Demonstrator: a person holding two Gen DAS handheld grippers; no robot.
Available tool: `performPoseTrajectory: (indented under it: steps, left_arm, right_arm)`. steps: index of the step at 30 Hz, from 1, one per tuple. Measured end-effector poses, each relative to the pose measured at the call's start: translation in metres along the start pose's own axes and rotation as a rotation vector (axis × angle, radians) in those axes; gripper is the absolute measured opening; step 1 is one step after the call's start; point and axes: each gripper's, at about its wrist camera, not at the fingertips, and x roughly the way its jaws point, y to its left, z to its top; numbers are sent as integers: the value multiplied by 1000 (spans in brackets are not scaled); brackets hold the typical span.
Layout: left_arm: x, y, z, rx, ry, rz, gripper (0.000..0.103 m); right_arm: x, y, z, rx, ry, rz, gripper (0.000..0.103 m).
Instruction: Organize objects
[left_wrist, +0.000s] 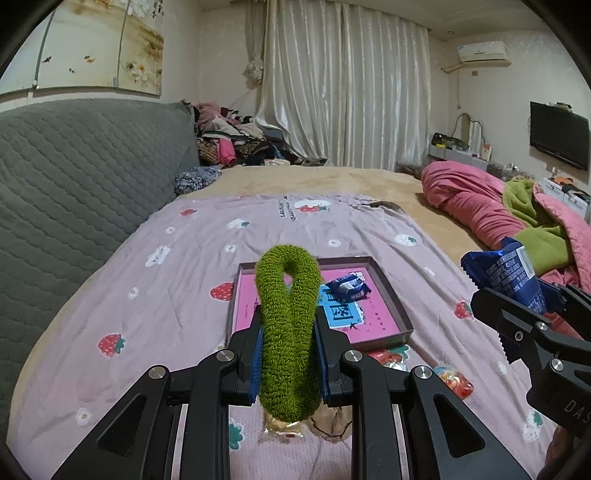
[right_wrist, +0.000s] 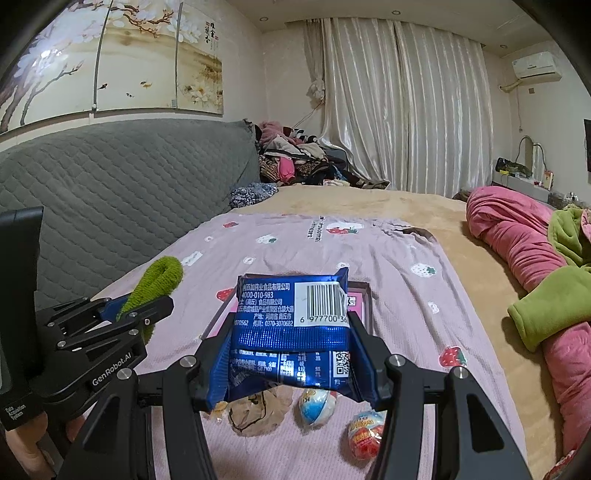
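- Holding a fuzzy green loop (left_wrist: 287, 332) upright, the left gripper (left_wrist: 288, 354) has its blue-padded fingers (left_wrist: 255, 363) pressed in on the lower half of the loop, so it is pinching it; the rounded top with its small hole stands clear above the fingertips.
- Under that gripper, on the pink strawberry-print blanket (left_wrist: 155, 295), lie a small clear wrapper with a gold base (left_wrist: 282, 428) and a crumpled clear bag (left_wrist: 330, 424).
- Beyond the loop sits a shallow box tray (left_wrist: 399, 314) with a pink printed floor; a small blue snack packet (left_wrist: 347, 288) lies inside it, toward its far right part.
- Just beside the tray's near edge rest a few small colourful wrapped sweets (left_wrist: 452, 380).
- To the right, the right gripper (right_wrist: 290, 354) is clamped on a larger blue foil packet (right_wrist: 291, 328), barcode side up, held above the blanket and in front of the tray.
- Below that packet, in the right wrist view, lie an egg-shaped treat (right_wrist: 317, 404) and a red wrapped sweet (right_wrist: 365, 434).
- Farther right a pink quilt (left_wrist: 476, 199) is bunched on the bed.
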Motion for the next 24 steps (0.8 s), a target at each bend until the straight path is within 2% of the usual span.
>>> performPoseTrajectory:
  steps: [11, 24]
  left_arm:
    - [28, 2, 17, 3, 2, 0, 24]
    - [94, 9, 45, -5, 18, 5, 24]
  right_arm:
    - [24, -9, 21, 0, -10, -7, 56]
    - [81, -31, 49, 18, -14, -18, 56]
